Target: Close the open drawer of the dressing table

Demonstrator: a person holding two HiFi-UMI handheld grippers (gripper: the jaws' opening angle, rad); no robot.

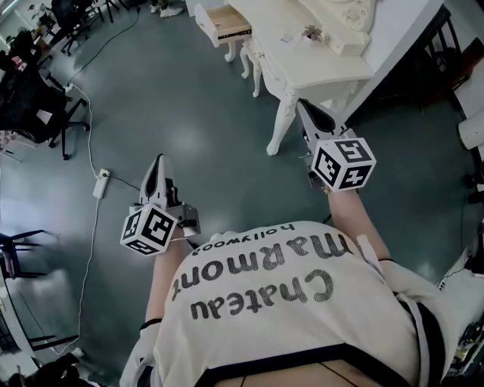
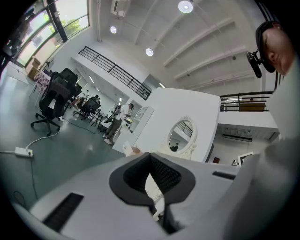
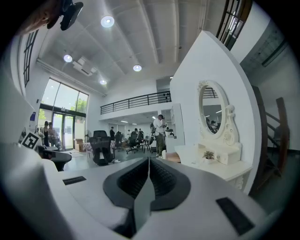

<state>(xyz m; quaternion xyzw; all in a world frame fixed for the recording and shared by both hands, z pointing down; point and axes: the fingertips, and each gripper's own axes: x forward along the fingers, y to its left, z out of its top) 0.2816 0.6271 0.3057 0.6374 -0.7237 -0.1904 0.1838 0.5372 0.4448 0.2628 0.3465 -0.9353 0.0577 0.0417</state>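
- Head view: dressing table (image 1: 325, 57) at 1 o'clock, white, curvy legs, on a grey floor (image 1: 174, 98).
- Drawer (image 1: 221, 23) at 12 o'clock by the top edge, pulled out of the table's left end, wood inside showing.
- Right gripper (image 1: 302, 106) has its jaws pressed together with nothing between; its tip is near the table's front leg, and the drawer is at 11 o'clock from it, well apart.
- Left gripper (image 1: 159, 159) is at 9 o'clock over bare floor, jaws also together and empty, far from the table.
- Right gripper view: oval mirror (image 3: 212, 112) at 2 o'clock, small plant (image 3: 208, 154) under it.
- Power strip (image 1: 100, 184) on the floor at 10 o'clock of the left gripper.
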